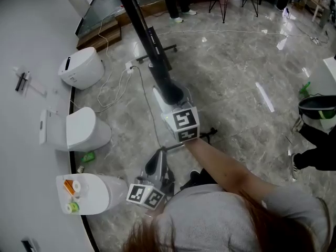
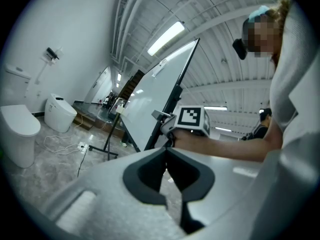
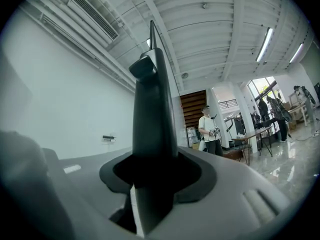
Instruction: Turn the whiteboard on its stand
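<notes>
1. In the head view we look down on a polished grey stone floor [image 1: 247,72]. A white wall [image 1: 31,30] runs down the left side, and three white toilets [image 1: 79,130] stand in a row against it (upper left, middle left, lower left).
2. White cables [image 1: 118,85] trail over the floor beside the toilets, and a person's legs [image 1: 176,4] show at the top edge.
3. We see the whiteboard [image 1: 137,20] edge-on from above, as a dark bar slanting from the top centre down to the middle of the frame. The foot of its stand [image 1: 163,49] rests on the floor in the upper middle.
4. The lower end of that bar meets the right gripper [image 1: 170,94] at the frame's centre. The left gripper [image 1: 156,161] sits below centre, apart from the board.
5. In the right gripper view, the board's dark frame rises upright between the jaws and fills the gap, so we read the right gripper as clenched on the whiteboard's edge.
6. In the left gripper view, the jaws are drawn together to a thin slit with nothing between them. The tilted board stands beyond them in the upper middle.
</notes>
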Demonstrator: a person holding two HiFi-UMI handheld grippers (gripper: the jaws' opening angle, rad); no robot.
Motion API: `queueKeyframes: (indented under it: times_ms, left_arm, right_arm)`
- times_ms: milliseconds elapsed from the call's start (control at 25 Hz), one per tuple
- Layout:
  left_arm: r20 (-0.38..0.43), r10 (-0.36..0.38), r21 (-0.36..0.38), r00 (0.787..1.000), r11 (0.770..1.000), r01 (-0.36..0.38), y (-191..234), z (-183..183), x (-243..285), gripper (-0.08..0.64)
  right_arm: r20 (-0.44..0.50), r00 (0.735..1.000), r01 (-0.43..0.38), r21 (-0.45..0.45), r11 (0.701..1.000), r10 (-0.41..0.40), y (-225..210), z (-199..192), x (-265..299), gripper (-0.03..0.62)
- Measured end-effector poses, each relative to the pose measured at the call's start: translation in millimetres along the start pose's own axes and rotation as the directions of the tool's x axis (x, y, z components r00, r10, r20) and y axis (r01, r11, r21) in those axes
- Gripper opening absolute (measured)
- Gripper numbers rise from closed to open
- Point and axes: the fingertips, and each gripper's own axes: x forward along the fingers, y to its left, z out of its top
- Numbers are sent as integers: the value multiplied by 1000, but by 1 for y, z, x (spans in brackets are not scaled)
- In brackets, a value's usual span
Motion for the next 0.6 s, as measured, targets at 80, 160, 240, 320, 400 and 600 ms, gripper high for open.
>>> queueKeyframes:
  times_ms: [80,160,240,320,400,600]
  left_arm:
    - [-1,-4,3,1000,1000,4,-5,0,0,2]
    - [5,3,-3,1000,1000,-3,-9,0,-2,2]
    - [12,14,-11,1000,1000,-14,-12,-1,-4,2]
    - [10,19,-11,1000,1000,-18,-18,-3,-4,2]
    - [4,16,-9,1000,1000,-16,-26,-7,-5,2]
    - [-2,6,-10,1000,1000,-6,-44,-20,-13,2]
  right_arm:
    - [-1,1000,-4,3,1000,4,0,1,-3,173]
    - [0,1000,-7,3,1000,7,1,2,-6,175]
    - [-5,1000,-12,6,1000,12,1,1,-10,176]
    - [-11,1000,-21,14,1000,21,3,2,-15,178]
    - [-12,1000,-28,20,999,28,4,4,-21,179]
    - [-27,999,-46,17,999,46,14,1,-37,184]
